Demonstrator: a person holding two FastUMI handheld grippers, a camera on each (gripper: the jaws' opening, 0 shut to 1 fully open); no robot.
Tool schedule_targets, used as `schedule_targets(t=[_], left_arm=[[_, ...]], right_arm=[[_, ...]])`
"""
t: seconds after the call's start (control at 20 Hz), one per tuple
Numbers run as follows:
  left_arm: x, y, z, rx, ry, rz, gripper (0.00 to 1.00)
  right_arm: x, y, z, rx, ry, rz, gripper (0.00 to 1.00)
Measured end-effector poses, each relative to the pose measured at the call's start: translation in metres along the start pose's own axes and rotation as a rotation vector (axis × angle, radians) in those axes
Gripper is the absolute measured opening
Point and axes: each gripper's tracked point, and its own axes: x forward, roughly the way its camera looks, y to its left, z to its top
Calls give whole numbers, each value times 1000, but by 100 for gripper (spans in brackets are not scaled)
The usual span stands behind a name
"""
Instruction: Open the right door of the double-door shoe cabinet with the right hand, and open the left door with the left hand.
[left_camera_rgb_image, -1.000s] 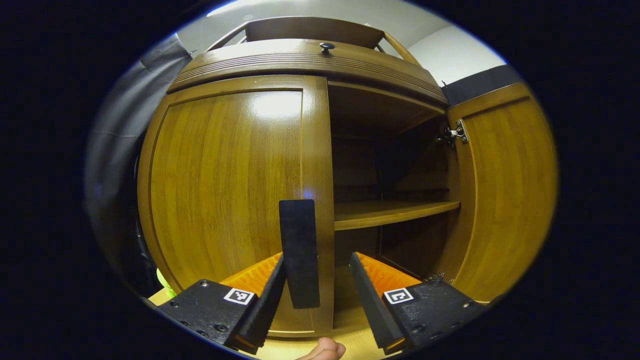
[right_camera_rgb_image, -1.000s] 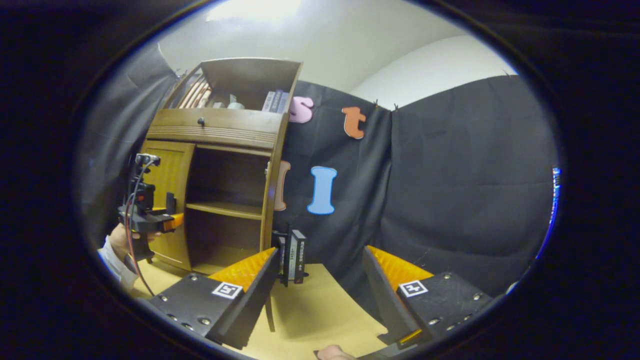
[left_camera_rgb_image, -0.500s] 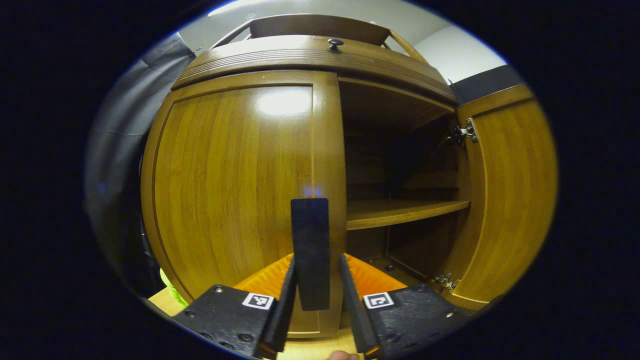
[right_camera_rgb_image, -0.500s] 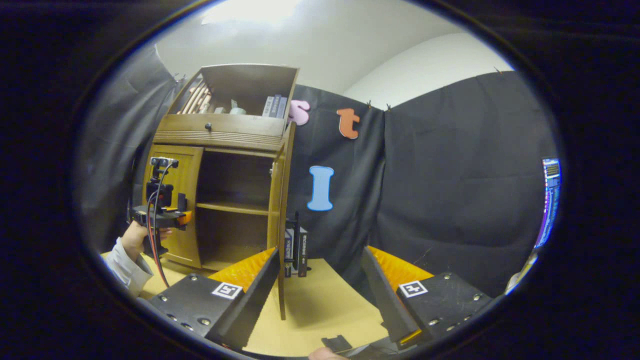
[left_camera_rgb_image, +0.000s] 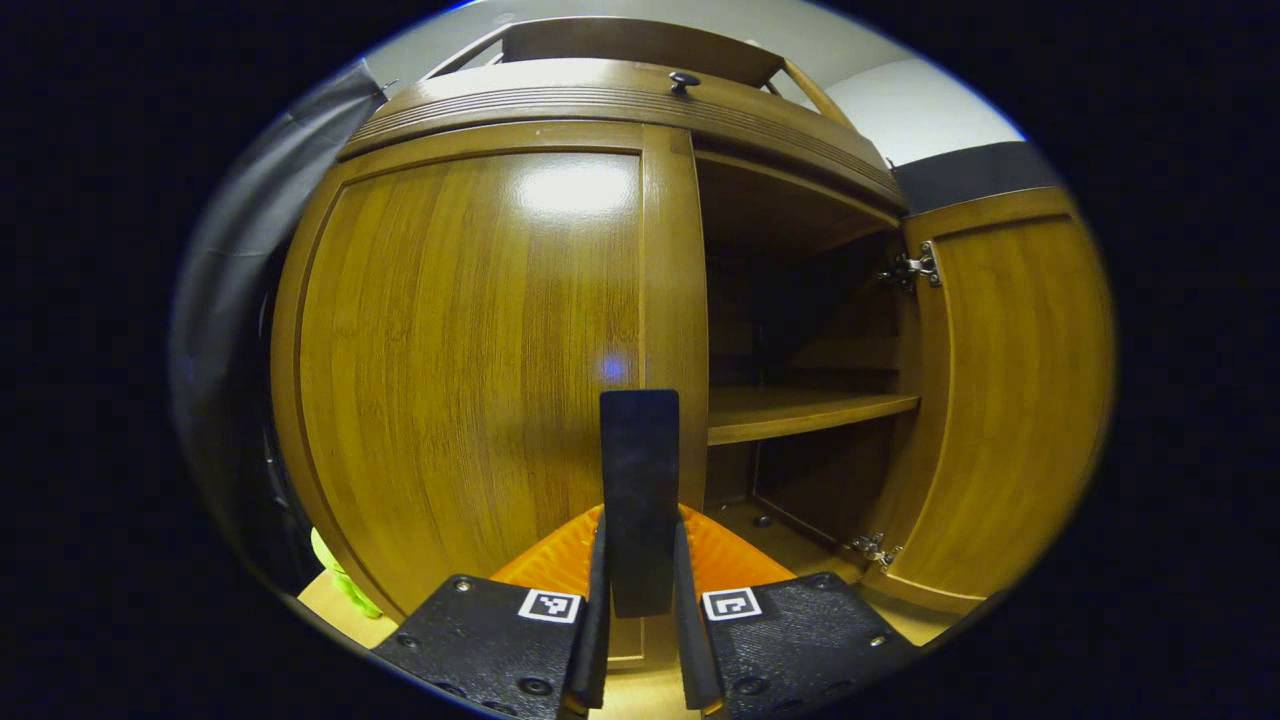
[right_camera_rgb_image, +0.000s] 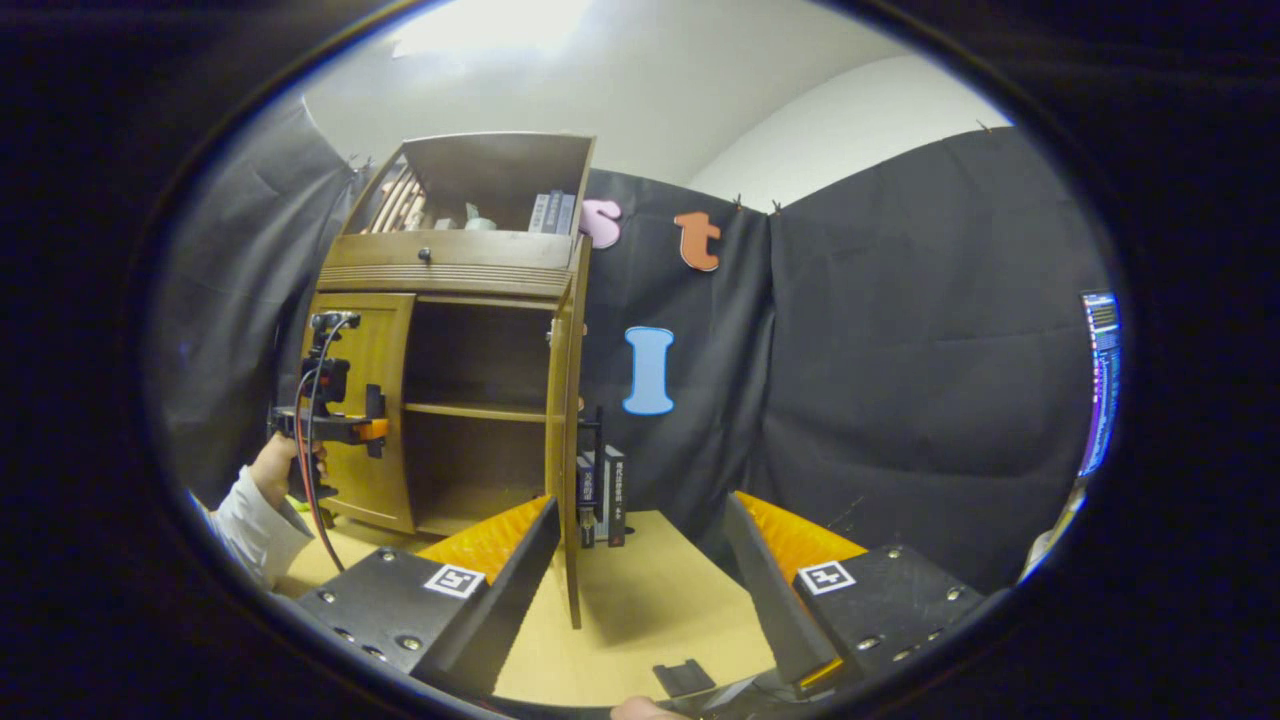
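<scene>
- My left gripper (left_camera_rgb_image: 640, 640), seen in the left gripper view, has its fingers closed tight on the flat black rectangular handle (left_camera_rgb_image: 640, 500) at the inner edge of the glossy brown wooden left door (left_camera_rgb_image: 470, 370).
- That left door lies shut across the brown wooden shoe cabinet (right_camera_rgb_image: 450, 270).
- The matching brown wooden right door (left_camera_rgb_image: 1000, 400) stands swung wide open on its metal hinges (left_camera_rgb_image: 912, 268), baring a wooden inner shelf (left_camera_rgb_image: 800, 410).
- My right gripper (right_camera_rgb_image: 640, 590), in the right gripper view, has its fingers spread wide apart and holds nothing, above the tan tabletop (right_camera_rgb_image: 640, 600), well apart from the cabinet.
- In the right gripper view, a hand (right_camera_rgb_image: 275, 465) in a white sleeve (right_camera_rgb_image: 245, 520) holds the left gripper at the left door.
</scene>
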Motion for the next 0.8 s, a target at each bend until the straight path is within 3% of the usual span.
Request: schedule_targets(t=[0.2,0.5,0.8], left_arm=[[-23,-2,-1,-36,36,-48,30],[-68,-2,-3,-23,97,-109,29],[-126,14,2,11,83,-155,30]], right_arm=[[-2,5,5,61,-31,17,98],[-15,25,18,46,-79,71,98],[-15,53,16,48,-83,118,98]])
